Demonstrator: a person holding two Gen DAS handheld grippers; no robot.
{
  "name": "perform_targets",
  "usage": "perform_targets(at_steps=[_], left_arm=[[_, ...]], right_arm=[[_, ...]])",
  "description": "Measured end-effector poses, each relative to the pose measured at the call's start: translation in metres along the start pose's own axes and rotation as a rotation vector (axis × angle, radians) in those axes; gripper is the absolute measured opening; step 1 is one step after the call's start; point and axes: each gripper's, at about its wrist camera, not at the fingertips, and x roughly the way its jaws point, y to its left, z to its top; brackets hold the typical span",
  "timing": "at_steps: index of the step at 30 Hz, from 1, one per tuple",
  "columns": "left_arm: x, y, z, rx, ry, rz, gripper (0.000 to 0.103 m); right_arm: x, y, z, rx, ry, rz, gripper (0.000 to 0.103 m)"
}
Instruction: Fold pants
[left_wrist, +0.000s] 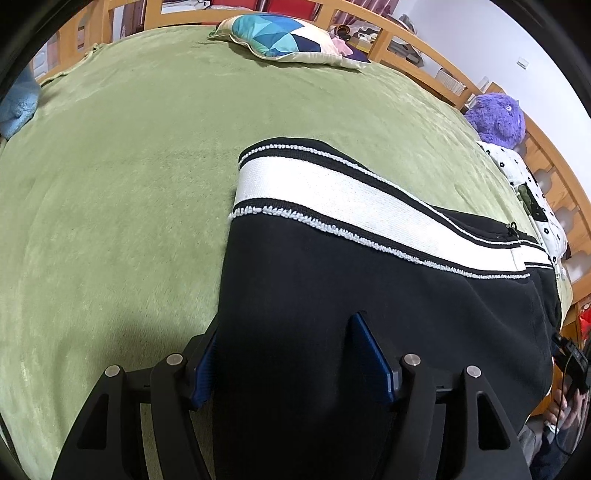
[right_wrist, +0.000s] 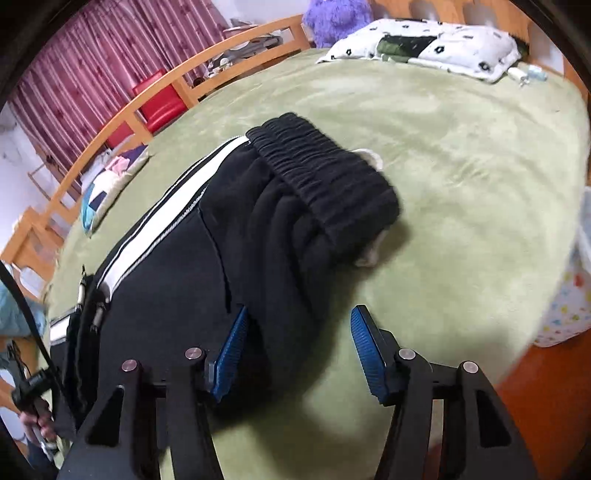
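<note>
Black pants (left_wrist: 369, 295) with a white side stripe (left_wrist: 332, 192) lie folded on the green blanket (left_wrist: 110, 184). My left gripper (left_wrist: 284, 354) is open, its blue pads (left_wrist: 373, 362) straddling the black fabric near the folded edge. In the right wrist view the pants (right_wrist: 177, 266) lie with the ribbed black waistband (right_wrist: 325, 177) at the far end. My right gripper (right_wrist: 295, 350) is open, its left pad (right_wrist: 231, 354) over the pants' near edge and its right pad over the blanket (right_wrist: 461, 184).
A colourful pillow (left_wrist: 288, 37) and a purple plush toy (left_wrist: 496, 118) lie at the bed's far side. A white flowered pillow (right_wrist: 424, 48) lies at the head. A wooden bed frame (right_wrist: 147, 103) surrounds the bed. Another patterned item (right_wrist: 569, 302) sits at the right edge.
</note>
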Motion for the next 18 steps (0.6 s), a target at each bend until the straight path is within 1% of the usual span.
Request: perform_targets(at_steps=[1,4,5,6,7,8,9,10,11,12,14,15,16,18], left_arm=[[0.0,0.0,0.001,-0.004,0.001,0.0,0.065],[0.001,0.001,0.002,-0.014,0.0,-0.007,0.063],[0.001,0.001,0.002,-0.018,-0.004,-0.012,0.06],[0.0,0.001,0.002,-0.026,-0.007,-0.022,0.051],[-0.001,0.003,0.002,-0.045,-0.016,-0.038,0.039],[-0.002,0.006,0.002,-0.065,-0.026,-0.052,0.033],[-0.004,0.007,0.002,-0.076,-0.032,-0.08,0.021],[-0.01,0.005,0.002,-0.054,-0.045,-0.099,0.012],[-0.014,0.004,0.003,-0.034,-0.056,-0.099,0.011],[-0.022,0.002,0.004,-0.016,-0.071,-0.1,0.01],[-0.034,0.003,0.006,-0.021,-0.09,-0.126,0.009],[-0.044,0.007,0.009,-0.03,-0.1,-0.151,0.009],[-0.05,0.01,0.011,-0.039,-0.107,-0.16,0.009],[-0.066,0.021,0.013,-0.057,-0.13,-0.187,0.009]], right_arm=[[0.008,0.0,0.003,0.007,0.003,0.013,0.057],[0.029,0.0,0.014,0.028,-0.014,0.069,0.066],[0.034,-0.001,0.017,0.045,-0.019,0.081,0.069],[0.038,0.0,0.021,0.065,-0.02,0.083,0.07],[0.04,0.004,0.025,0.072,-0.018,0.068,0.067],[0.041,0.01,0.027,0.064,-0.018,0.04,0.053],[0.041,0.014,0.028,0.053,-0.016,0.035,0.037],[0.04,0.02,0.028,0.052,-0.004,0.094,0.015],[0.036,0.024,0.028,0.062,-0.017,0.107,0.014],[0.026,0.036,0.028,0.034,-0.06,0.073,0.013],[0.006,0.059,0.03,-0.014,-0.117,0.056,0.012],[-0.002,0.068,0.031,-0.018,-0.136,0.069,0.012],[-0.013,0.08,0.033,-0.022,-0.157,0.093,0.012],[-0.03,0.102,0.037,-0.035,-0.192,0.112,0.012]])
